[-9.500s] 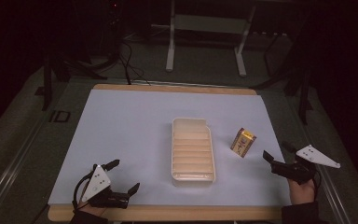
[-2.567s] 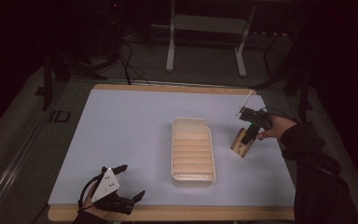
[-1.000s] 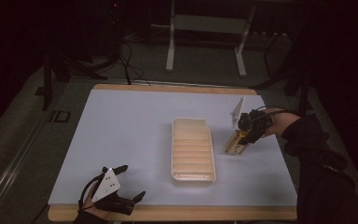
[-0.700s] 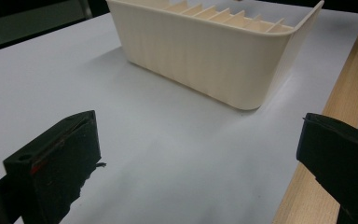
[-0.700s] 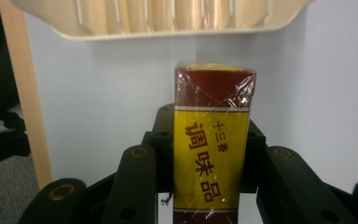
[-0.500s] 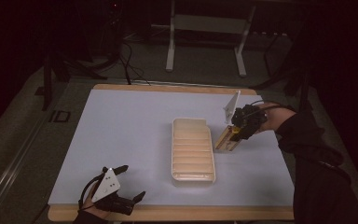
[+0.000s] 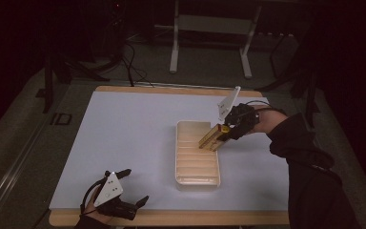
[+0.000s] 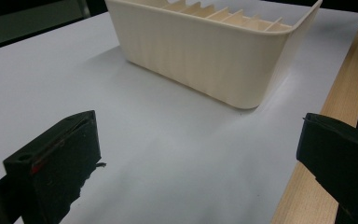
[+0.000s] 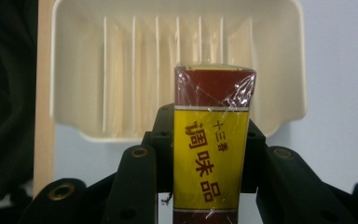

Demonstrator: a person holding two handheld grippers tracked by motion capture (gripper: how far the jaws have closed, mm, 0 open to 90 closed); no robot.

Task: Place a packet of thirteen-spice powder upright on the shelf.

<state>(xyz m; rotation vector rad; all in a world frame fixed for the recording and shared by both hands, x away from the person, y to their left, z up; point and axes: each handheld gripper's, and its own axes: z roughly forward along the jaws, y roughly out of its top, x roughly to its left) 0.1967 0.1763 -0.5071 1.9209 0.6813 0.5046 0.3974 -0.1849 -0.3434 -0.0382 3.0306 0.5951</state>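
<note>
Seen from above, nearest the lower edge: left gripper [image 7: 132, 190] in one hand, resting on the white sheet [image 7: 133, 133] by the wooden table edge [image 7: 171, 218], jaws spread wide with nothing between them. In the left gripper view, two black jaws standing far apart over bare white sheet [image 8: 168, 154], with the cream tray [image 8: 205, 56] a little ahead and untouched. Farther in, one cream tray [image 7: 197, 155] near the middle of the sheet, long and narrow, divided inside by a row of thin ribs. Farther still, at the tray's far right corner, right gripper [image 7: 225, 132] clamped tight on one packet [image 7: 213, 137], a yellow and dark red box wrapped in clear film, held tilted above the tray's far end and right rim, off the sheet. In the right gripper view, packet [image 9: 212, 154] upright between the two black jaws, pads pressed on both long sides, printed characters facing the camera, the ribbed tray [image 9: 74, 70] below and beyond it. Count: two grippers, one tray, one packet. Against the view of a second ago: packet then low beside the tray's right side, now raised and carried over the tray's corner; right arm reaching farther in across the table; left gripper and tray in the same places.
</note>
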